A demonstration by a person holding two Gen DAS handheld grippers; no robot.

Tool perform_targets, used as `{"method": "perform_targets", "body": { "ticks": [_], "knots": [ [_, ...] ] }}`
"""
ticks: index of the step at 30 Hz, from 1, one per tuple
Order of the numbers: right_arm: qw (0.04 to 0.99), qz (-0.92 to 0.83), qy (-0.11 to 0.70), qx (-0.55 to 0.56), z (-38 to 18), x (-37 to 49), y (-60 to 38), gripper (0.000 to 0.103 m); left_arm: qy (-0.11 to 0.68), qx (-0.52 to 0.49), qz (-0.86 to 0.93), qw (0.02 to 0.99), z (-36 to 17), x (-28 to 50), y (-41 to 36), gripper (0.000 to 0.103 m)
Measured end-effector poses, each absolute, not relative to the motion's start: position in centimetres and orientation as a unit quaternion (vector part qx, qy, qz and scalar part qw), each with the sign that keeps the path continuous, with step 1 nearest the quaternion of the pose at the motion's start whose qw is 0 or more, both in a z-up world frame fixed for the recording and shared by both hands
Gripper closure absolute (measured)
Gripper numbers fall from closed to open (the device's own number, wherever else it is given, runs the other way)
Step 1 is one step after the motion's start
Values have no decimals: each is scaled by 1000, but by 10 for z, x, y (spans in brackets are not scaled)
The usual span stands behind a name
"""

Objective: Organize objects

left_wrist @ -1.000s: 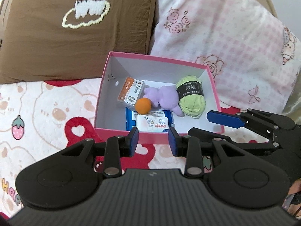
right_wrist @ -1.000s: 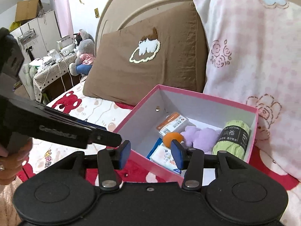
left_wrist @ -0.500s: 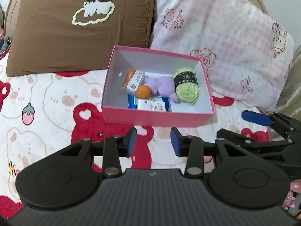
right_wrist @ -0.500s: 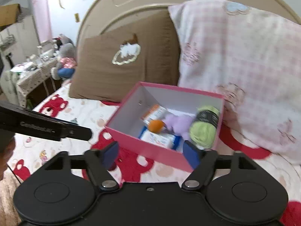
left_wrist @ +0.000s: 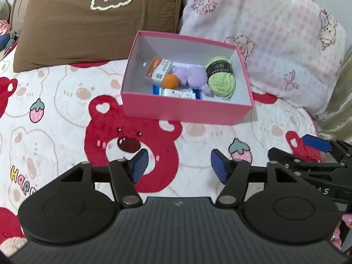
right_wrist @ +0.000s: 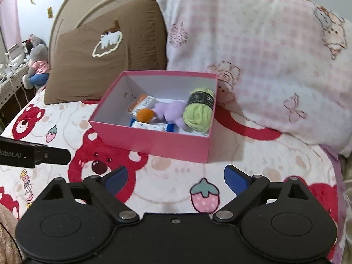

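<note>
While both tongs, left (left_wrist: 177, 165) and right (right_wrist: 176, 179), have just been opening, empty, above bare bear-print blanket (left_wrist: 66, 110), the pink cardboard box (left_wrist: 187, 112) sits ahead against the pillows, holding green yarn ball (left_wrist: 221, 81).

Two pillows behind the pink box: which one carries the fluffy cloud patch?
The brown pillow, left of the pink box in the left wrist view. The pink checked pillow beside it has only printed roses and little animals.
</note>
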State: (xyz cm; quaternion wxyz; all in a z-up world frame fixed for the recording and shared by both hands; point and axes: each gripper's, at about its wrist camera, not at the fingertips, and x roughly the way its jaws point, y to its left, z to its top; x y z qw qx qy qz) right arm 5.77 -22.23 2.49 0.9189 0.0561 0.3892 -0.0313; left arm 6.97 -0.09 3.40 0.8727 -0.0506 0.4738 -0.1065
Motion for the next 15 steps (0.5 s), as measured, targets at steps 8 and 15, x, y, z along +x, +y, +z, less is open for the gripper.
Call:
{"method": "perform_targets", "body": {
  "ticks": [8, 15],
  "knots": [
    [919, -56, 388, 41, 21, 42, -218, 7, 473, -45, -91, 875, 22, 65, 2, 7],
    [912, -74, 404, 24, 14, 41, -214, 7, 471, -40, -86, 877, 12, 64, 6, 2]
  ]
}}
